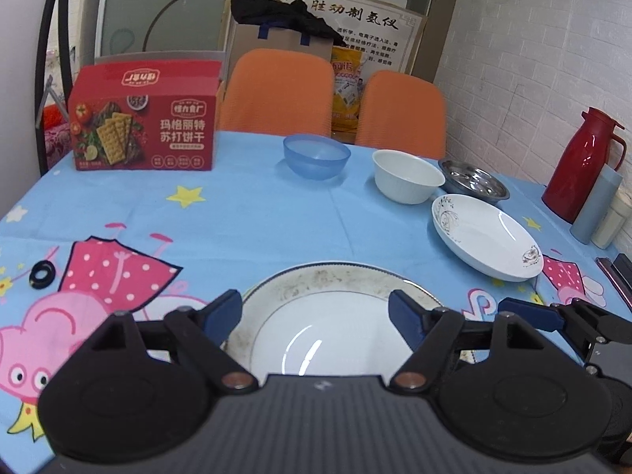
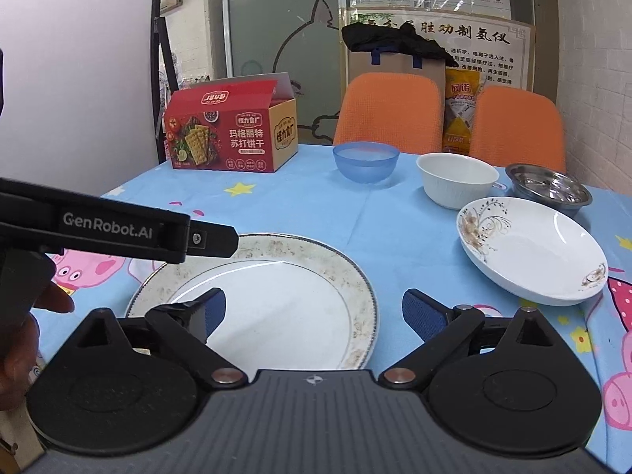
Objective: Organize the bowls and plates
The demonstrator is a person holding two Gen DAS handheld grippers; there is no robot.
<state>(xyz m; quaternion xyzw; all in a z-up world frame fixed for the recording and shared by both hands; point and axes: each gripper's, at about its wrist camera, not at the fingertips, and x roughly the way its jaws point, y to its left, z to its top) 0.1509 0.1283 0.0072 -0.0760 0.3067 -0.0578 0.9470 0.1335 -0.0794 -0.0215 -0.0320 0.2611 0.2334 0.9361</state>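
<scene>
A large flat plate with a worn patterned rim (image 1: 335, 316) (image 2: 276, 296) lies near the table's front edge. My left gripper (image 1: 316, 316) is open, jaws wide, just above its near side. My right gripper (image 2: 314, 312) is open too, over the plate's right edge; it also shows in the left wrist view (image 1: 553, 316). A deep white dish with floral print (image 1: 486, 241) (image 2: 533, 252) lies to the right. Behind it stand a white bowl (image 1: 407, 175) (image 2: 456, 179), a steel bowl (image 1: 474, 181) (image 2: 549, 187) and a blue plastic bowl (image 1: 316, 156) (image 2: 365, 162).
A red cracker box (image 1: 144, 118) (image 2: 231, 132) stands at the back left. A red thermos (image 1: 580, 162) and cups stand at the right edge. Two orange chairs (image 1: 276, 91) stand behind the table. A small black ring (image 1: 41, 274) lies at the left.
</scene>
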